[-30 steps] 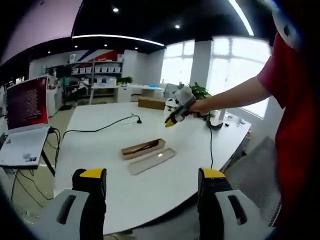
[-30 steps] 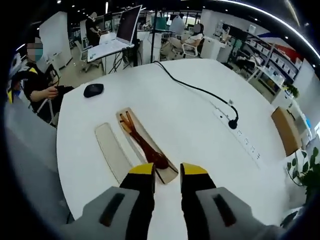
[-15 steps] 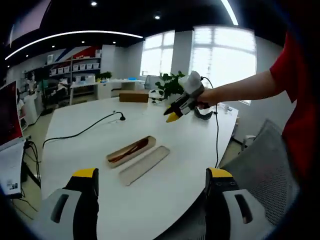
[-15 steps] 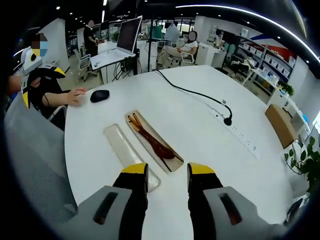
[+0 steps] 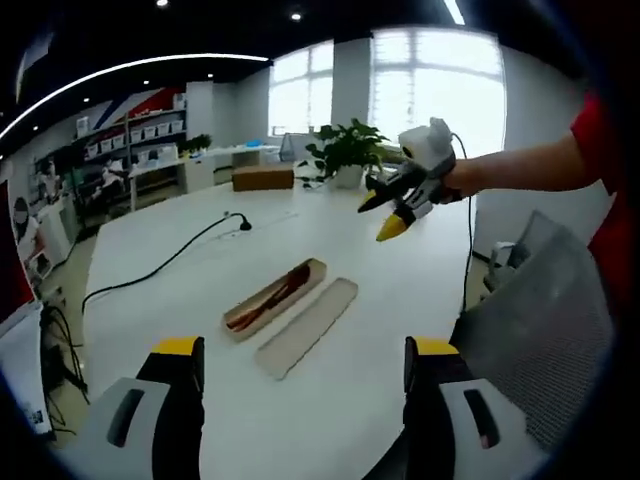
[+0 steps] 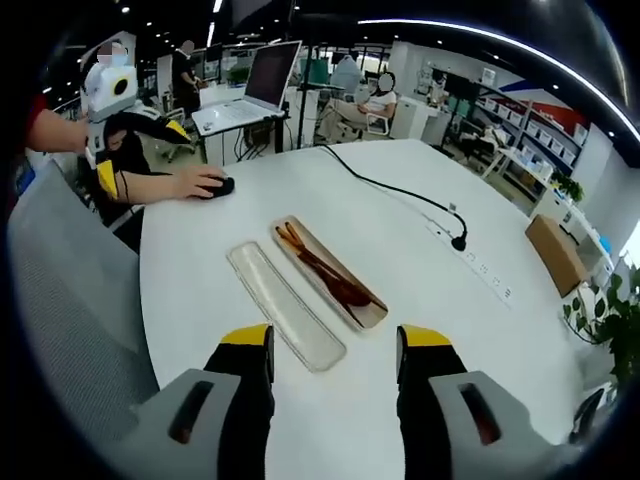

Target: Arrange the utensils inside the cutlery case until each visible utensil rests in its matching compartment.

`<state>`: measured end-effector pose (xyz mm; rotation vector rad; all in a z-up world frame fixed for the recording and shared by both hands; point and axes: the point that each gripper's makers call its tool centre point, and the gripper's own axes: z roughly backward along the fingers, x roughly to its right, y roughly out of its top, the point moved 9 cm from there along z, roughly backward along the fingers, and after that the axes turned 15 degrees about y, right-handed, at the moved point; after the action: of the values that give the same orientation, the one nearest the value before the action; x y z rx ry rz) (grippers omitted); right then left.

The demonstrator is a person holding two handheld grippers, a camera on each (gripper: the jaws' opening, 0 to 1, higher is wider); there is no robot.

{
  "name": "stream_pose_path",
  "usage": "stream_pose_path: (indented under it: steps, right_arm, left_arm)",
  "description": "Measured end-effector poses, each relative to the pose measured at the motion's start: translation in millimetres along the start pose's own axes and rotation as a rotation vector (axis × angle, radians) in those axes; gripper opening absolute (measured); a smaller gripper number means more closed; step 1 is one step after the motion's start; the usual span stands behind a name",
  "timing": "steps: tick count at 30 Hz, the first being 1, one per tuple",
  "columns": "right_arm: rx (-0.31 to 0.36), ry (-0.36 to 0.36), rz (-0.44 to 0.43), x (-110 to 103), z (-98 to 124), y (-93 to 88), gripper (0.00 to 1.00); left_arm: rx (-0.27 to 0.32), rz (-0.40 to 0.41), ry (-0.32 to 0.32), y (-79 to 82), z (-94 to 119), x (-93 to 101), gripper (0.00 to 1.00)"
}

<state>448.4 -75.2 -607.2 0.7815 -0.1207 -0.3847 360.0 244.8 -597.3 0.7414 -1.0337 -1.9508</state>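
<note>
Hovering clear of the table, the right gripper [image 6: 333, 350] has its jaws spread wide with nothing between them, and the left gripper [image 5: 296, 362] is likewise wide open and holding nothing. In the left gripper view the right gripper [image 5: 398, 212] also appears, held in a hand above the far side of the table, its yellow tips seeming nearly together there, though its own view shows a clear gap.

Just ahead of the right fingers, between the two tips and slightly beyond, lies the cutlery case [image 6: 330, 271], a long shallow wooden tray on the white table [image 6: 420, 290]. Dark brown utensils [image 6: 322, 269] rest lengthwise inside it. Alongside the case, on the side nearer the right gripper's left finger, sits the flat pale lid [image 6: 284, 317], close to the case but apart from it. From the left fingers, the case [image 5: 274, 297] and lid [image 5: 306, 326] lie well ahead, roughly centred between the tips.

As for progress, my judgement is that the utensils already lie within the case and none is seen loose on the table. Whether each sits in its own compartment cannot be told; the dividers are too small to make out. Any sorting inside the tray looks not yet begun, since neither gripper touches anything.

Further out, a black cable [image 6: 395, 188] crosses the table.
</note>
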Motion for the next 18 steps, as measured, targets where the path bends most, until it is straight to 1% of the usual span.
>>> stream_pose_path:
  steps: [1,2,3,4,7,9,10,11,12,13,14,17,18]
  right_arm:
    - [0.001,-0.003,-0.002,-1.6,0.2,-2.0,0.47]
    - [0.002,-0.006,-0.004,-2.8,0.1,-4.9,0.47]
    - [0.002,-0.012,-0.015,-4.7,-0.8,-10.3,0.47]
    - [0.001,-0.010,-0.041,-7.0,-2.3,-16.4,0.48]
    - [0.001,-0.008,-0.060,-4.7,-5.2,-27.1,0.51]
    - [-0.015,-0.011,-0.074,-5.3,-6.6,-31.5,0.52]
    - [-0.015,-0.017,-0.075,-4.7,-6.4,-32.0,0.51]
    - [-0.009,-0.028,-0.083,-4.0,-5.6,-32.0,0.51]
    - [-0.002,-0.037,-0.088,-3.5,-5.2,-31.9,0.50]
    - [0.005,-0.048,-0.091,-3.0,-4.7,-32.0,0.50]
    - [0.007,-0.058,-0.092,-2.6,-4.2,-33.0,0.49]
    - [0.008,-0.066,-0.086,-4.8,-4.6,-36.4,0.48]
    - [0.002,-0.063,-0.089,-6.2,-5.1,-38.8,0.48]
  left_arm:
    - [-0.033,-0.005,-0.017,-2.3,-6.6,-1.8,0.82]
    - [-0.056,-0.024,-0.013,-3.3,-10.3,-3.1,0.81]
    - [-0.054,-0.056,-0.008,-3.6,-16.7,-4.7,0.80]
    - [-0.055,-0.072,-0.010,-4.3,-20.6,-5.1,0.78]
    - [-0.052,-0.072,-0.016,-8.1,-33.1,-7.0,0.76]
    - [-0.032,-0.060,-0.027,-11.3,-39.7,-6.1,0.73]
    - [-0.030,-0.053,-0.032,-15.7,-45.5,-6.8,0.71]
    - [-0.046,-0.040,-0.030,-18.3,-49.0,-7.3,0.71]
    - [-0.096,-0.004,-0.037,-23.4,-52.8,-6.1,0.72]
    - [-0.104,0.008,-0.048,-25.2,-55.8,-5.4,0.74]
    - [-0.095,0.009,-0.050,-26.4,-60.2,-5.7,0.75]
    - [-0.086,0.013,-0.055,-27.8,-64.2,-2.7,0.77]
    - [-0.131,0.060,-0.050,-30.1,-65.7,-1.0,0.79]
